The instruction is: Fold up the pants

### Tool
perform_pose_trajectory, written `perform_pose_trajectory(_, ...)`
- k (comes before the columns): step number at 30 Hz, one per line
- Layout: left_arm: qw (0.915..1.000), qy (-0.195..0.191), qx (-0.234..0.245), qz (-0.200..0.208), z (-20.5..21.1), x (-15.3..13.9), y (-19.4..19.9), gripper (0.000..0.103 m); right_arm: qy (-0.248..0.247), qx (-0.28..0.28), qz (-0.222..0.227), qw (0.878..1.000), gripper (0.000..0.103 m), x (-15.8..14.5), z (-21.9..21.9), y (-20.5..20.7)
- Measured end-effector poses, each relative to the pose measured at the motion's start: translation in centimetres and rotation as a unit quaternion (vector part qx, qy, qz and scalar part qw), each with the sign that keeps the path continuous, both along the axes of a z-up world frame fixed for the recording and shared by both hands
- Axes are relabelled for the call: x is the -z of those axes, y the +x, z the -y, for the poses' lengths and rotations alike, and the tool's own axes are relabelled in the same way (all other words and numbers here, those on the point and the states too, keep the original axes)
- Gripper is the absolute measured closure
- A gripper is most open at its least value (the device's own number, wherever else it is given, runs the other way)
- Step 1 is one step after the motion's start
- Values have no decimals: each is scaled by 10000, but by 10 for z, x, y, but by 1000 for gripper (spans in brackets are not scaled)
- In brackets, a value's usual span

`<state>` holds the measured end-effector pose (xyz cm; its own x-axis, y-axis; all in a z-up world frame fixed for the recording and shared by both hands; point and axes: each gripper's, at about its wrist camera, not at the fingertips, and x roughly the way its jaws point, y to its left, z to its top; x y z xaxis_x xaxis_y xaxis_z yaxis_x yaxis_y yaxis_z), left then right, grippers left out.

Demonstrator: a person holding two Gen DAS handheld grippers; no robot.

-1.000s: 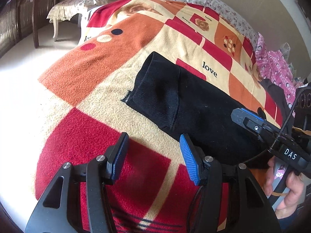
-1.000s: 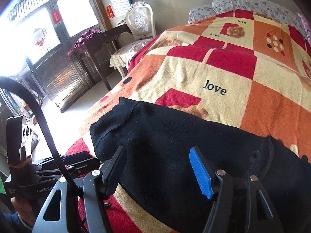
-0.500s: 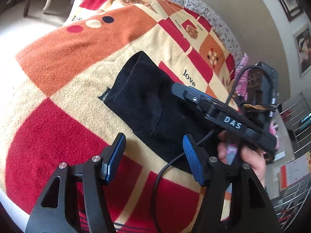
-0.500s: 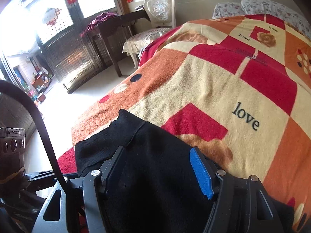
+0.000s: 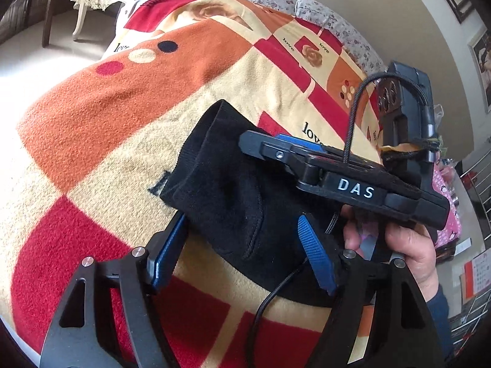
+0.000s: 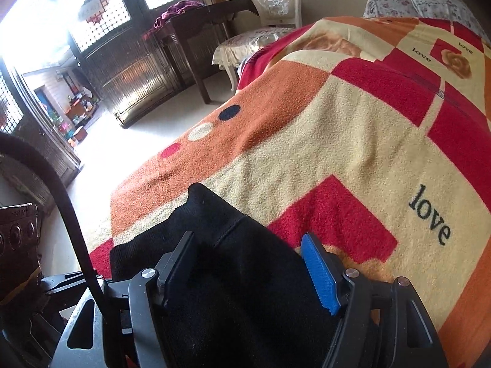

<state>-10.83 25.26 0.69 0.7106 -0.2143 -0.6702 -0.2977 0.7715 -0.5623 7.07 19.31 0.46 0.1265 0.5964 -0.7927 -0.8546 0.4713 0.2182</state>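
Note:
Black pants [image 5: 221,184] lie folded lengthwise on the orange, red and cream blanket [image 5: 101,116]; one narrow end points toward the bed's left side. My left gripper [image 5: 242,254] hovers at the pants' near edge, jaws opening, with cloth lying between and below the fingers and no pad pressing on it. A hand [image 5: 414,254] holds my right gripper [image 5: 260,144] just above the pants. In the right wrist view, my right gripper [image 6: 248,268] stands open over the pants [image 6: 214,214] near their end, nothing pinched.
The bed's edge drops to a pale floor [image 6: 147,128] on the left. A white chair [image 6: 270,9] and a dark table [image 6: 196,30] stand beyond it. Flowered pillows [image 5: 322,15] lie at the head, and pink clothes [image 5: 445,202] lie at the far right.
My right gripper has travelled left along the pants toward their end and now hangs over them in the left wrist view. The left gripper's jaws have widened and now straddle the pants' near edge.

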Motion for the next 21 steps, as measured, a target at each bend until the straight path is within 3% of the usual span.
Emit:
perform_pose_trajectory(4, 9996, -122, -26, 273, -5, 4, 0, 27, -76, -279, -145, 9995, 37, 10, -24, 3)
perform_pose_trajectory(6, 9985, -305, -117, 439, -11, 7, -2, 29, -79, -243, 49, 9997, 55, 10, -29, 0)
perform_pose_trajectory(7, 9983, -281, -144, 481, -12, 7, -2, 52, -85, -314, 56, 9995, 67, 9, -33, -2)
perform_pose_trajectory(8, 9988, -243, -84, 419, -12, 11, 2, 65, -136, -328, 158, 9992, 71, 7, -35, -5)
perform_pose_trajectory(11, 9980, -462, -44, 432, -15, 15, 4, 77, -88, -277, 343, 9990, 85, -1, -33, -11)
perform_pose_trajectory(17, 9964, -19, 144, 831, 1, -25, -7, 83, 790, 57, 435, 9959, 90, -51, 6, -19)
perform_pose_trajectory(21, 9888, 258, 562, 1359, 28, -71, -13, 83, 1520, 354, 561, 9861, 91, -95, 54, -30)
